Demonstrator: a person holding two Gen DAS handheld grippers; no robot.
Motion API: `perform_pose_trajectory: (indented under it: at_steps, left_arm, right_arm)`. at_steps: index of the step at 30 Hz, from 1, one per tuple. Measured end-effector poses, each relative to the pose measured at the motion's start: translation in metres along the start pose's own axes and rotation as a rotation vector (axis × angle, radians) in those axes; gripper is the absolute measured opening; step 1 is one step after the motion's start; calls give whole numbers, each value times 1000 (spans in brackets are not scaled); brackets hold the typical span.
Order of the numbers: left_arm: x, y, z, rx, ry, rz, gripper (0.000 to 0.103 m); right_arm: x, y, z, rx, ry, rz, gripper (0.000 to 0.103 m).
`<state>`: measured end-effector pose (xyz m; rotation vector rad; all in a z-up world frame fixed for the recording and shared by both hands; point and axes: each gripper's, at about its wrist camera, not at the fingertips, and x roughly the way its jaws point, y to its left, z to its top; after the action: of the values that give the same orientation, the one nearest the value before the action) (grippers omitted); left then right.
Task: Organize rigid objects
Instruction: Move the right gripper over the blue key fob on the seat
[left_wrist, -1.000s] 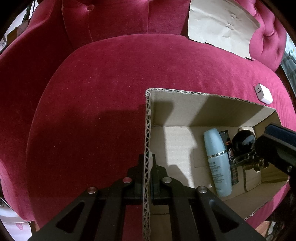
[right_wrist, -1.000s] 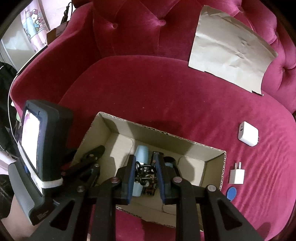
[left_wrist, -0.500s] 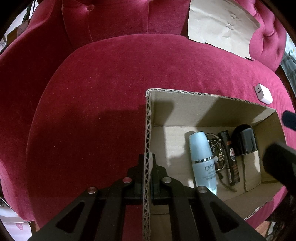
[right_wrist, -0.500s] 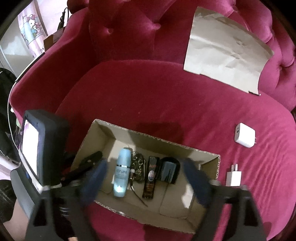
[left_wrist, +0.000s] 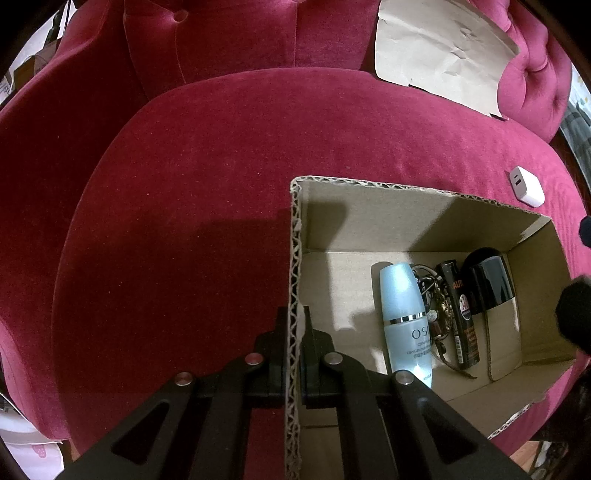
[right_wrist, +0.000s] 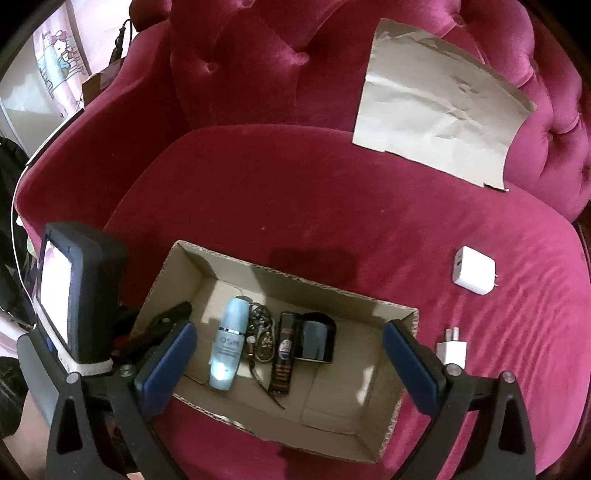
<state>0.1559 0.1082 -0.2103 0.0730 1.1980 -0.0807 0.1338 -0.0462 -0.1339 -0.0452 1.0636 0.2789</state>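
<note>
Crimson velvet covers everything, a tufted sofa (right_wrist: 295, 206) with a deep seat, and on that seat sits the open brown cardboard box (right_wrist: 332, 291) just below the right tongs (right_wrist: 291, 358). Those tongs hang over it with their blue-padded jaws opening, spread almost the width of the box and gripping nothing. Straight down between them, on the box floor, four things lie side by side: a pale blue plastic lotion bottle (right_wrist: 228, 349) nearest the left pad, a tangled bunch of keys on a dark cord (right_wrist: 262, 339) touching it, a slim black tube with orange print (right_wrist: 284, 354), then a glossy black rounded cap-shaped container (right_wrist: 317, 341) beside the tube.

At the box's left end the left tongs (left_wrist: 295, 332) are clamped tight on the corrugated wall, one finger outside and one inside.

Off beyond the right pad, on the cushion, rest a small white plug adapter (right_wrist: 452, 349) close to the box corner and a larger white square charger block (right_wrist: 472, 271) farther out. A creased sheet of brown paper (right_wrist: 439, 122) leans against the backrest, far ahead of both tongs
</note>
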Motion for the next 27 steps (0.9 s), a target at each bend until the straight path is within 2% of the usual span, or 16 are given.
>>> perform_pose_trajectory:
  at_steps: [27]
  left_arm:
    - [0,2,0,2,-1,3,4]
  right_arm:
    - [-32,-91,-6,87,-23,-104,102]
